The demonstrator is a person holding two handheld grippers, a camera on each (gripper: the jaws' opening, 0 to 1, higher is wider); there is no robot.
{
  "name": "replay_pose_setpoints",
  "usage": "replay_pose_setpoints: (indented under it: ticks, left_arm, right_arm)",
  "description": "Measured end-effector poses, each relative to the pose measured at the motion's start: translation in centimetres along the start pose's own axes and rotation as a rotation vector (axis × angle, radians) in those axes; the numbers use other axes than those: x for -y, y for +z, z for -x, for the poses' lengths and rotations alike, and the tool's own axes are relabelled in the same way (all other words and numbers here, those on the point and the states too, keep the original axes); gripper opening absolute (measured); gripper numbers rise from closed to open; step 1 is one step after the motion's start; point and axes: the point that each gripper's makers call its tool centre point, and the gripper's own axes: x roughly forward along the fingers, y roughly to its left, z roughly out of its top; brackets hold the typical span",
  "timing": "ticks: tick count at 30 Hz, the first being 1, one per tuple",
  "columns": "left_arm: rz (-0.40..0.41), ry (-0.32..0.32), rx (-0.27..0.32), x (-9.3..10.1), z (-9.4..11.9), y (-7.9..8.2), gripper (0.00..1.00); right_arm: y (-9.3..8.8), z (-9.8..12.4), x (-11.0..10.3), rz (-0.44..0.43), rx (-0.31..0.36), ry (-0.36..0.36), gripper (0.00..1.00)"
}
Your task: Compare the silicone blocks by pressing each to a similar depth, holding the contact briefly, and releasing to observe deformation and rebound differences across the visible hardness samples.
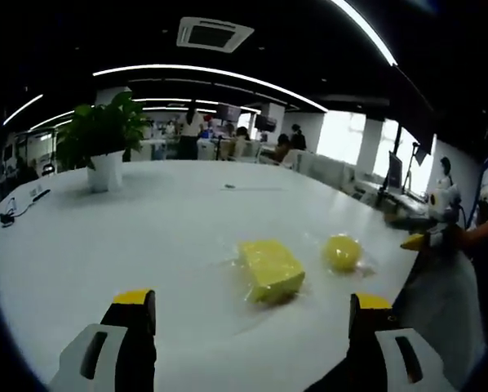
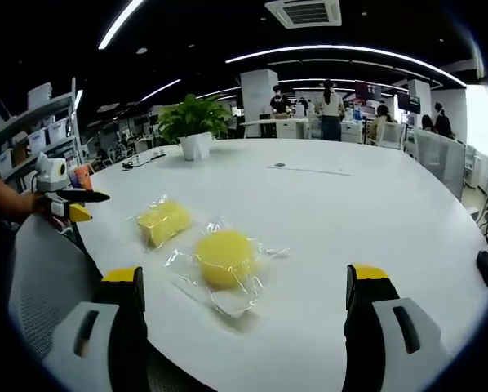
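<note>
A yellow rectangular silicone block (image 1: 270,269) (image 2: 163,222) and a yellow round one (image 1: 342,251) (image 2: 225,257) lie on the white table (image 1: 162,229) (image 2: 342,204), both in clear plastic wrap. My left gripper (image 1: 250,314) is open, its jaws wide apart just short of the rectangular block, with nothing between them. My right gripper (image 2: 246,276) is open too, facing the round block from the near table edge without touching it. In the left gripper view the right gripper (image 1: 428,224) shows at the right edge. The left gripper (image 2: 64,200) shows at the left of the right gripper view, held by a hand.
A potted plant (image 1: 105,139) (image 2: 193,122) stands toward the table's far side. A black cable (image 1: 15,208) lies near one edge, a small dark object (image 2: 487,265) near another. A grey mesh chair (image 2: 48,278) sits beside the table. People stand at desks in the background.
</note>
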Motion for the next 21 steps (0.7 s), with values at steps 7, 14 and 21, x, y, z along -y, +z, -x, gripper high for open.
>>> replay_pose_setpoints:
  ticks: [7,14,21]
  left_arm:
    - [0.002,0.014,0.009,-0.45,0.11,0.08,1.00]
    - [-0.020,0.016,0.018,-0.56,0.24,0.29,1.00]
    - [-0.023,0.024,0.016,-0.85,0.24,0.22,1.00]
  right_arm:
    - [-0.35,-0.18,-0.16,0.001,-0.015,0.006,0.96]
    - [-0.26,-0.33,-0.08,-0.035,-0.011,-0.004,0.96]
    - [-0.37,-0.12,0.32,-0.054,-0.012,-0.031,0.96]
